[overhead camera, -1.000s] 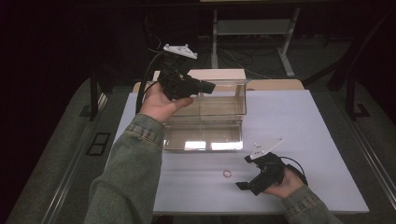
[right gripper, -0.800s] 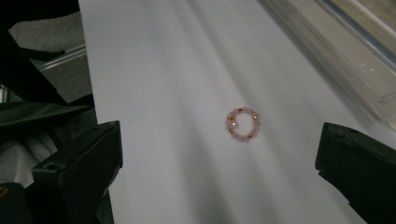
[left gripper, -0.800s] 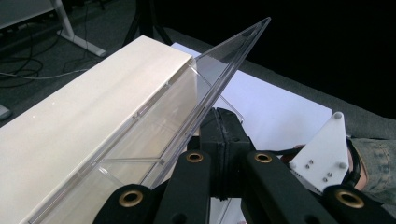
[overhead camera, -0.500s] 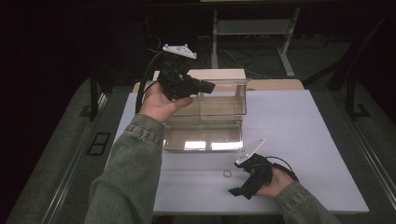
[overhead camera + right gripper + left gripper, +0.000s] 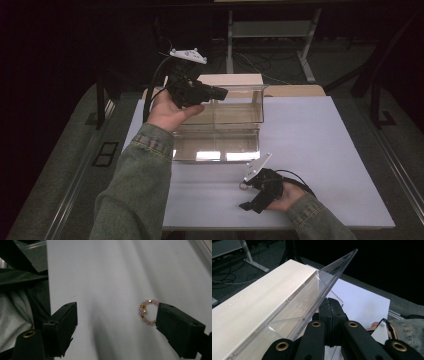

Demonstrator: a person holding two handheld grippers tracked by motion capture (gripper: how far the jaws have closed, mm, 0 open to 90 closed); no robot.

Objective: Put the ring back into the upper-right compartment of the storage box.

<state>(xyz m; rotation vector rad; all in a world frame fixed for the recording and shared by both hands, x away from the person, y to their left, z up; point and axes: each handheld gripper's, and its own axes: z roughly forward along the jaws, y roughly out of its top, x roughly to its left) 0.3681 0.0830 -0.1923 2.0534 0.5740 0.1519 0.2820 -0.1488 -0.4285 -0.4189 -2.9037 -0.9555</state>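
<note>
Bracelet [image 5: 147, 312] partly hidden behind right claw [image 5: 116, 322] jaw; in high view, too small to tell.

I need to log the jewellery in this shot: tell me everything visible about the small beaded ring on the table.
The small beaded ring is a loop of pale pink translucent-looking beads with a few gold ones and one white pearl-like bead. It lies flat on the white tabletop, between the right gripper's open jaws, close against one of them; contact cannot be told. Those jaws have just been closing.
</note>
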